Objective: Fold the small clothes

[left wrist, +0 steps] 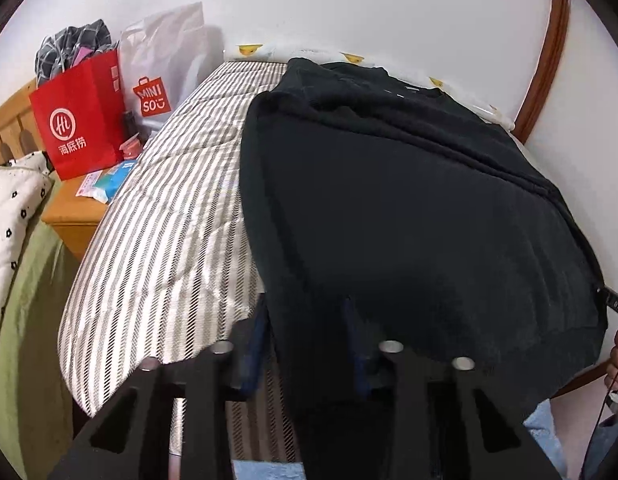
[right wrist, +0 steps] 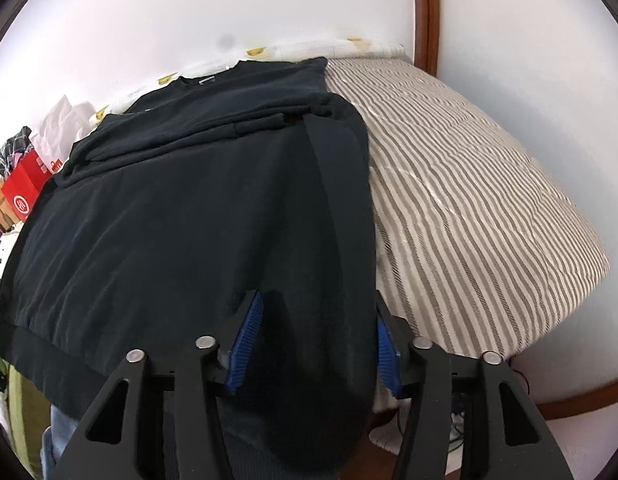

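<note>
red bag (left wrist: 83, 120) and white bag (left wrist: 165, 64) beside striped mattress (left wrist: 161, 208).

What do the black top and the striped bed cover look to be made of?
Black top: soft matte knit, probably cotton fleece; ribbed hem, limp drape.
Striped bed cover: quilted woven fabric with slight sheen; puckered stitch lines and glossy highlights suggest this.

Even, soft daylight; sharp focus; strong fisheye bending, dark corners.

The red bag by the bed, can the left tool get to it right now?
Probably not. The left tool sits at the black sweater's near hem, and the red bag stands far across the striped mattress.
</note>
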### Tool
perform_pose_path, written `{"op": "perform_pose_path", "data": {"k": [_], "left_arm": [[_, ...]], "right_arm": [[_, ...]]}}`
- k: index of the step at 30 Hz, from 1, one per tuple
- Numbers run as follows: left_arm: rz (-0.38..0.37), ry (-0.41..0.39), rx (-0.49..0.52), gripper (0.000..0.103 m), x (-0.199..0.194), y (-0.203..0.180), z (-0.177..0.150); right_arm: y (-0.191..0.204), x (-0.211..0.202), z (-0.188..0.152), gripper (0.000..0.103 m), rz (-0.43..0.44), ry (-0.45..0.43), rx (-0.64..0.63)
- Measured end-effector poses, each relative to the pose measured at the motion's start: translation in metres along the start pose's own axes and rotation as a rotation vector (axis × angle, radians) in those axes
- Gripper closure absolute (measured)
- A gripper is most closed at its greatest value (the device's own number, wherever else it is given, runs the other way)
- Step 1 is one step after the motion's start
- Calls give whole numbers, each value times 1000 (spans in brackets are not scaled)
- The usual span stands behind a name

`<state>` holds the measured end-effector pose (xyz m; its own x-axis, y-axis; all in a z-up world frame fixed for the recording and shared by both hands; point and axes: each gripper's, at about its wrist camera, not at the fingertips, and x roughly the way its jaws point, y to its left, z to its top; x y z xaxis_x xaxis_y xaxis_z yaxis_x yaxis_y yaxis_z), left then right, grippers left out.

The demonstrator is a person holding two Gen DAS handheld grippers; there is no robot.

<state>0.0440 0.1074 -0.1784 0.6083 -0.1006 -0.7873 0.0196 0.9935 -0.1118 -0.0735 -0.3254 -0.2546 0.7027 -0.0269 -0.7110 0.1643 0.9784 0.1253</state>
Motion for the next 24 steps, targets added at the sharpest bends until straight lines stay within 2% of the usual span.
{"op": "perform_pose_path", "data": {"k": [2, 3, 4, 5, 8, 11, 16, 20, 24], "left_arm": [[8, -3, -10, 86, 2, -2, 3], [3, 2, -20, 93, 3, -2, 4], [-8, 10, -35, 94, 4, 0, 5], [-11, 16, -42, 95, 4, 1, 7], [-9, 3, -44, 96, -4, 0, 8], [-17, -31, -50, 96, -19, 1, 9], [-74, -65, -50, 96, -45, -3, 7], [-90, -112, 2, 96, -70, -12, 4], [-107, -150, -12, 96, -78, -11, 12]], "right_arm": [[6, 4, 3, 71, 1, -4, -11], [10, 6, 5, 77, 7, -4, -21], [14, 7, 7, 89, 18, 0, -34], [18, 9, 10, 92, 30, 3, -48], [22, 6, 15, 94, 30, -19, -75], [13, -6, 18, 94, 50, -52, -47], [-11, -32, 20, 94, 91, -95, -10], [-17, -47, 20, 95, 88, -130, 10], [-19, -60, 24, 95, 111, -172, 20]]}}
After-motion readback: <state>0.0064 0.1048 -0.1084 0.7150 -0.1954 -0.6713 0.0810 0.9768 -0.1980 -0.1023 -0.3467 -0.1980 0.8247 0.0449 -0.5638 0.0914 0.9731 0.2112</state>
